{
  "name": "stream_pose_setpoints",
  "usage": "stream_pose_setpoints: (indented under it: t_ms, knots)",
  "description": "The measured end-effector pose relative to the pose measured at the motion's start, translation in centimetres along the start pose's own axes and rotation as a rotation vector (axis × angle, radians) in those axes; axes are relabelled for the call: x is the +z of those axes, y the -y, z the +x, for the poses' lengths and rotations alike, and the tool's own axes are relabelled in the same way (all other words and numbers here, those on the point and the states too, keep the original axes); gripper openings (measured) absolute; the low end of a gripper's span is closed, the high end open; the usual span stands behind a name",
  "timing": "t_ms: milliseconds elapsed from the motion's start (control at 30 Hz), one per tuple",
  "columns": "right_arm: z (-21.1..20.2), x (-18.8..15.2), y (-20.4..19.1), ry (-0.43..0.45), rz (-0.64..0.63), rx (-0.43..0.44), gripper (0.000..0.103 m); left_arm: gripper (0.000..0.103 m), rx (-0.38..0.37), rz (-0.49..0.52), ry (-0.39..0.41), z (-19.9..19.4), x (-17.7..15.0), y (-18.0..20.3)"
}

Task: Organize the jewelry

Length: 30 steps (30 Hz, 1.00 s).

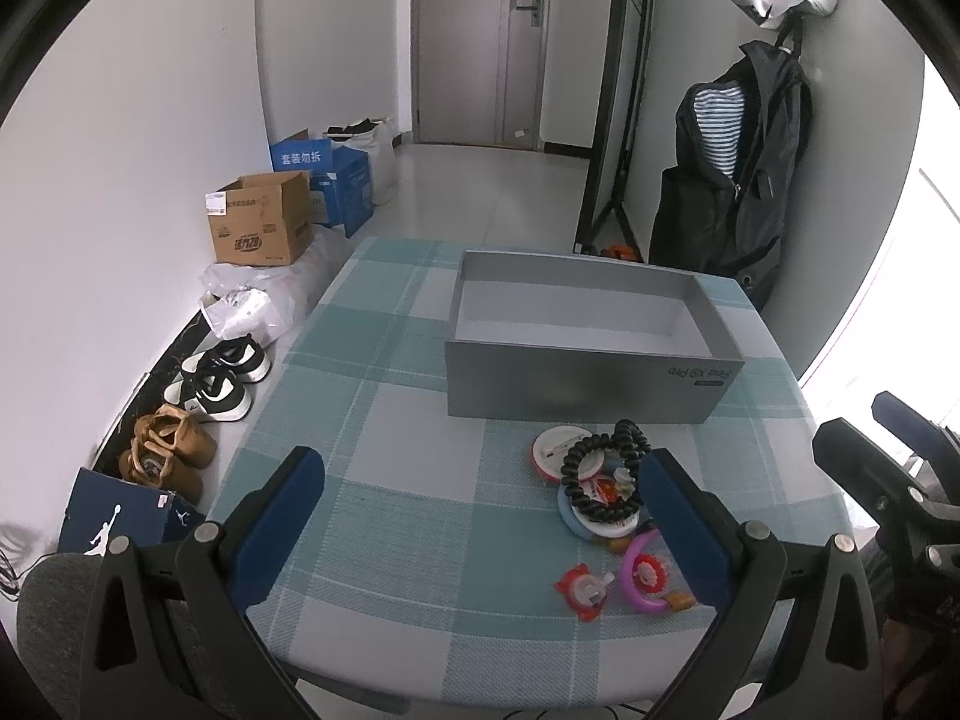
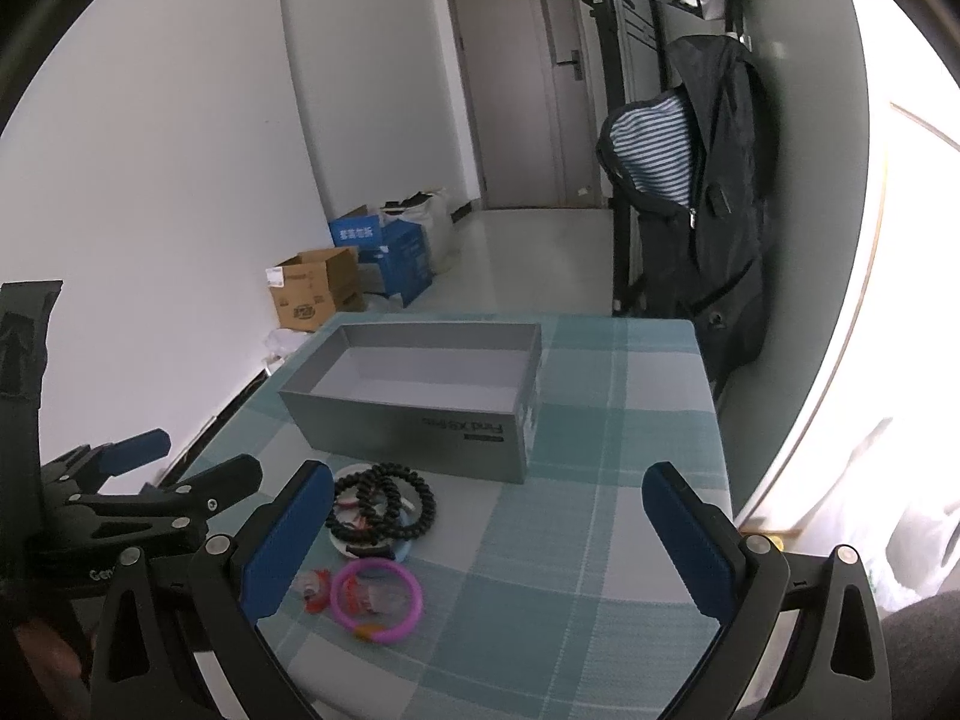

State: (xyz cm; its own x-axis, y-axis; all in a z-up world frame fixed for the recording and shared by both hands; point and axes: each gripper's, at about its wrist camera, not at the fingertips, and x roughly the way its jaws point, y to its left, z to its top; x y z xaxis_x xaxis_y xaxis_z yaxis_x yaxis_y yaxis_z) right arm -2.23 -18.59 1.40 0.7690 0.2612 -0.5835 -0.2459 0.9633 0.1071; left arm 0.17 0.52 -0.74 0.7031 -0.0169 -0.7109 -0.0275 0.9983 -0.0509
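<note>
An open grey box [image 1: 591, 381] [image 2: 420, 423] stands empty on the checked tablecloth. In front of it lies a pile of jewelry: a black beaded bracelet [image 1: 591, 468] [image 2: 384, 501], a pink ring bracelet [image 1: 630, 576] [image 2: 377, 600], round red-and-white pieces [image 1: 555, 450] and a small red trinket [image 1: 582, 591] [image 2: 315, 591]. My left gripper [image 1: 486, 528] is open and empty, its right finger beside the pile. My right gripper [image 2: 489, 537] is open and empty, its left finger beside the pile. The right gripper also shows in the left wrist view [image 1: 888, 456], and the left gripper in the right wrist view [image 2: 180, 462].
The table [image 1: 384, 480] has its front edge near the grippers. On the floor at the left are shoes [image 1: 219, 381], cardboard boxes [image 1: 261, 225] and bags. A dark jacket [image 1: 738, 180] hangs at the right beyond the table. A door [image 1: 480, 42] is at the back.
</note>
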Motion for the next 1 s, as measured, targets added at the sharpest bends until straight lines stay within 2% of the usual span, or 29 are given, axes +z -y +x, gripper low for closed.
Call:
stream_pose_setpoints:
  t_ms: [267, 467, 700, 767, 867, 1000]
  knots:
    - [0.3, -0.1, -0.1, -0.018, -0.004, -0.011, 0.103, 0.102, -0.018, -0.012, -0.016, 0.3, -0.1, 0.0]
    - [1.3, -0.5, 0.0, -0.084, 0.013, 0.009, 0.103, 0.102, -0.068, -0.013, -0.040, 0.6, -0.4, -0.3]
    - [3.7, -1.9, -0.1, -0.257, 0.037, 0.110, 0.101, 0.102, -0.187, -0.069, -0.118, 1.6, -0.8, -2.0]
    - [4.4, -2.5, -0.4, -0.302, 0.023, 0.130, 0.095, 0.102, -0.208, -0.097, -0.148, 2.0, -0.9, -2.8]
    - [5.0, -3.2, -1.1, -0.336, -0.013, 0.151, 0.089, 0.102, -0.221, -0.137, -0.178, 2.4, -1.1, -3.9]
    - [5.2, -3.9, -2.2, -0.364, -0.056, 0.188, 0.088, 0.102, -0.224, -0.202, -0.209, 3.0, -1.2, -5.2]
